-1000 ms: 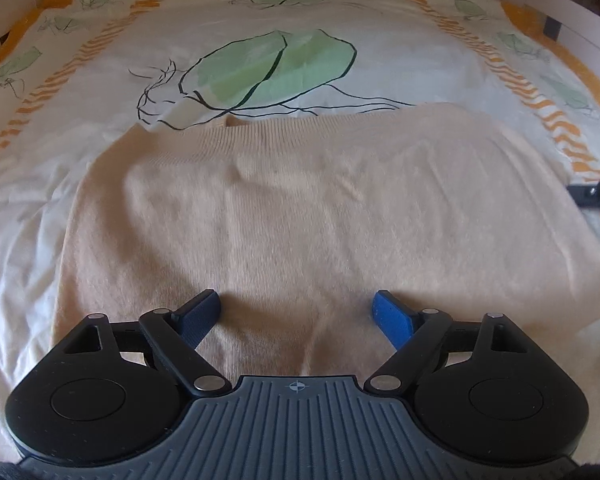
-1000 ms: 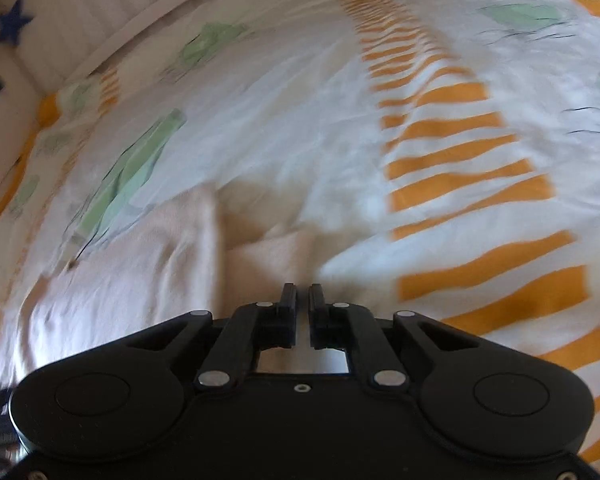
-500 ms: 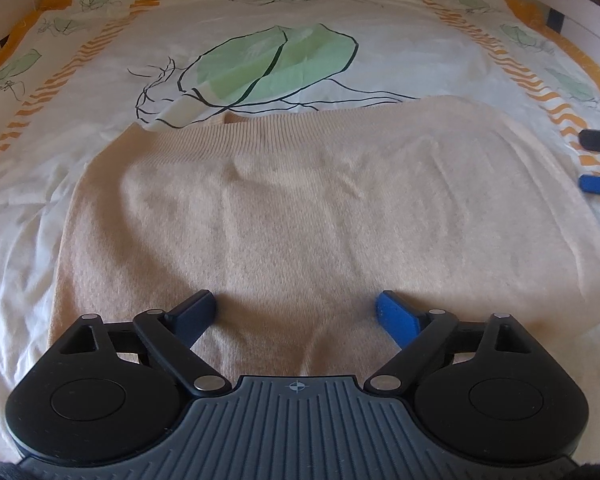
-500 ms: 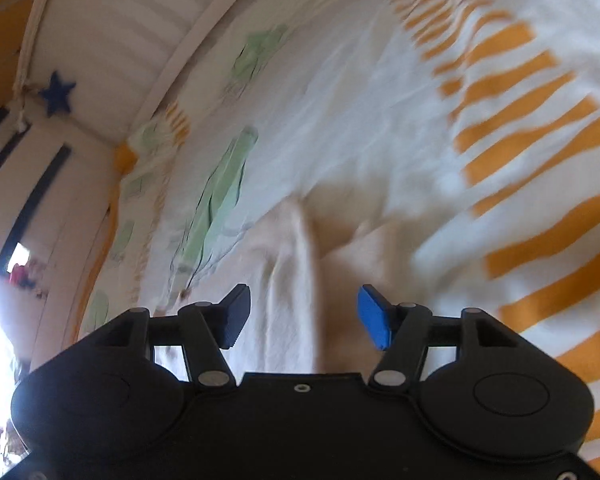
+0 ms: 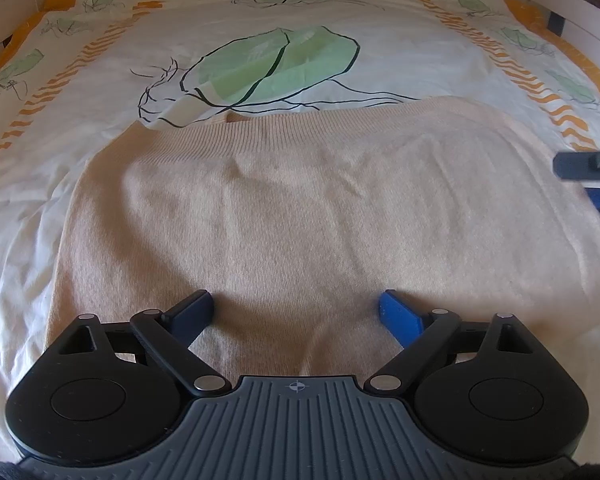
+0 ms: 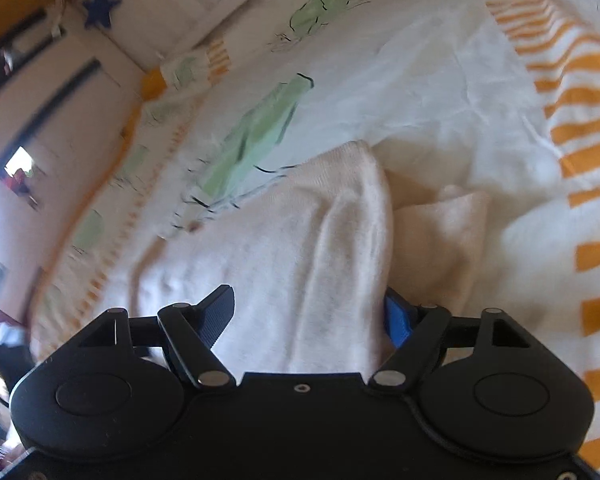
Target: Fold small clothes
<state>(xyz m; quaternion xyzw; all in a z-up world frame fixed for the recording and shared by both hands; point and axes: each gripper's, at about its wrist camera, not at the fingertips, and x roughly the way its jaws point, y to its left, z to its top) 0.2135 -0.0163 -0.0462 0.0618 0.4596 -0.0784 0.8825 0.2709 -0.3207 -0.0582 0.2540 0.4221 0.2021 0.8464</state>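
A beige knit sweater (image 5: 300,208) lies flat on the bed, its ribbed hem toward the far side. My left gripper (image 5: 296,310) is open wide, its fingers just over the sweater's near edge. My right gripper (image 6: 308,312) is open, with the sweater's right edge (image 6: 340,248) lying between its fingers. A folded-under piece of the sweater (image 6: 440,248) sticks out beside it. In the left wrist view the right gripper's fingers (image 5: 580,166) show at the sweater's right edge.
The bed has a white cover (image 5: 260,12) with green leaf prints and orange striped bands (image 6: 588,152). A white bed rail (image 5: 580,12) runs along the far right. A wall with a blue star (image 6: 100,4) stands behind the bed.
My right gripper opened and moved onto the sweater's right edge, so the cloth now lies between its fingers. My left gripper stayed open and nearly still.
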